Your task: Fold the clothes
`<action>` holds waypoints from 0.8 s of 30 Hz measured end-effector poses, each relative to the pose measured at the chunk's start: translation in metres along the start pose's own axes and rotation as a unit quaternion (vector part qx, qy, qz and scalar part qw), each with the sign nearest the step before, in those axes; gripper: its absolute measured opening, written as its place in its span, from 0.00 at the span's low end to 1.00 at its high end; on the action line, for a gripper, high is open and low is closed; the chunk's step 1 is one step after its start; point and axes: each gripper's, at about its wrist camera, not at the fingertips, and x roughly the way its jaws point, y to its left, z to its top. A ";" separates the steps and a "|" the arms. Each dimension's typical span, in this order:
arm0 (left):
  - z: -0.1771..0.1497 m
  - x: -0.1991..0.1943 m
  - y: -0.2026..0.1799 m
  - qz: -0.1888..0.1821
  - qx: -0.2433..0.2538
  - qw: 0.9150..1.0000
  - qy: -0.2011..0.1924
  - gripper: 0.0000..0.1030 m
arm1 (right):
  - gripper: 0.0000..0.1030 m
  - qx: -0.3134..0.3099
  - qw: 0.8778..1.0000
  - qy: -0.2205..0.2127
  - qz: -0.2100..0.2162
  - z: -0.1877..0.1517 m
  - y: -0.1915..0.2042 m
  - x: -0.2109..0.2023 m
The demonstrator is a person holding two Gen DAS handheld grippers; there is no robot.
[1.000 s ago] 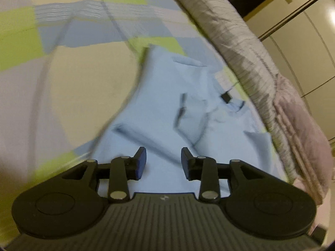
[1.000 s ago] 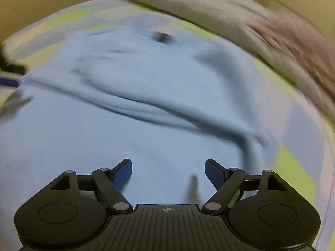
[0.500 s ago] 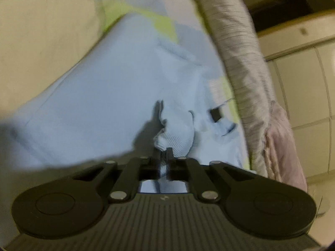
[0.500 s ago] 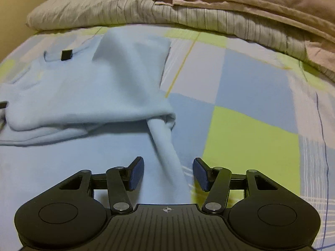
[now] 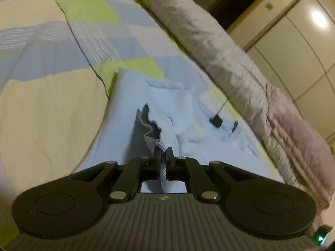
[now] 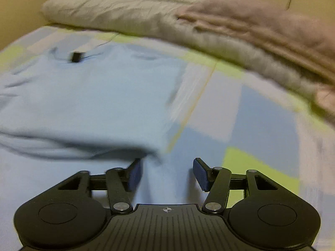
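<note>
Currently left gripper (image 5: 164, 153) jaws clamped on ribbed cuff (image 5: 162, 144) of light blue sweatshirt (image 6: 88, 96), likely to carry sleeve inward for fold; garment lies flat on checked bedsheet (image 6: 261, 113), soft knit, limp; right gripper (image 6: 166, 172) jaws half open astride other sleeve, no pad contact evident

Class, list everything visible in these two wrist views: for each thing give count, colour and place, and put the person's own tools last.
Sweatshirt: one, light blue, spread on the bed, its ribbed cuff bunched and lifted.
Neck tag: one, black, at the collar.
Bedsheet: one, checked in blue, lime, cream and white, under the sweatshirt.
Striped quilt: one, grey-white, heaped along the far edge of the bed.
Blanket: one, dusty pink, on the quilt.
Wardrobe doors: cream, beyond the bed.
Left gripper: black, shut on the cuff.
Right gripper: black, blue fingers open astride a sleeve.
</note>
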 end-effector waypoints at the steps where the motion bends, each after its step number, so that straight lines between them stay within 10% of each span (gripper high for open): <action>1: 0.001 0.002 0.004 0.009 0.003 1.000 0.011 0.01 | 0.54 0.034 0.999 0.011 0.010 0.001 -0.012 0.004; 5: -0.002 0.017 0.005 0.058 0.058 0.994 0.066 0.07 | 0.54 0.041 0.997 0.047 0.046 -0.002 -0.023 0.002; 10: 0.008 -0.014 -0.018 0.108 0.121 0.987 0.008 0.11 | 0.54 0.003 0.998 0.048 0.049 0.010 -0.017 -0.022; 19: -0.004 0.046 -0.045 0.093 0.249 0.962 0.063 0.16 | 0.54 -0.012 0.994 -0.009 0.105 0.033 0.029 -0.006; 24: 0.000 0.022 -0.035 0.088 0.218 0.971 0.042 0.11 | 0.54 0.043 0.994 0.033 0.093 0.023 0.005 0.005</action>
